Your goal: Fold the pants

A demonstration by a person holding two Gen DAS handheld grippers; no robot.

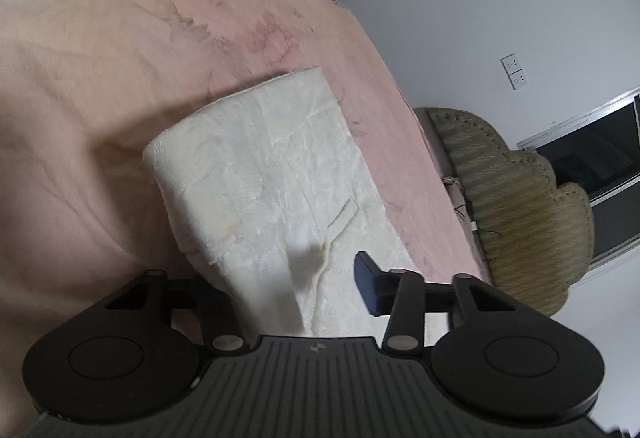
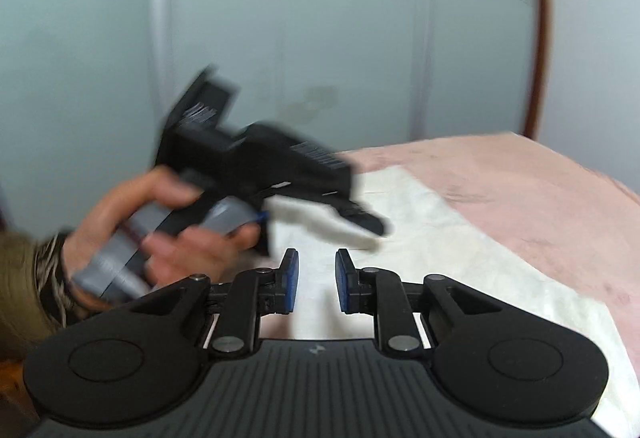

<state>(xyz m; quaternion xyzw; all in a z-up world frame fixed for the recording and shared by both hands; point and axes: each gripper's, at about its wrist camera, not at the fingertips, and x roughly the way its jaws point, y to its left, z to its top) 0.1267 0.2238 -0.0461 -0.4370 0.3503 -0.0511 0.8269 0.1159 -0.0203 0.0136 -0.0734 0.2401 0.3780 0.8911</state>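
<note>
Left tongs in the left wrist view hang low over the folded cream pants, with a fold of the cloth rising between the fingers; only the right blue pad shows, the other finger is hidden behind the cloth, so whether the pads press on it cannot be told. The pants lie as a long folded rectangle on the pink bed cover, close to the bed's right edge in this view. Past that edge stands a ribbed olive cushioned chair against a white wall with a double socket, and a dark window sits to the far right. Nothing lies on the pants ahead of the fingers. In the right wrist view, the right tongs stand narrowly parted with empty air between the blue pads, gripping nothing, above the near end of the pants. Just ahead and to the left, blurred, a hand with an olive sleeve holds the grey handle of the left tongs, whose black body crosses above the cloth and partly blocks the view of it. Pale cupboard doors fill the background, with the pink bed cover on the right.
</note>
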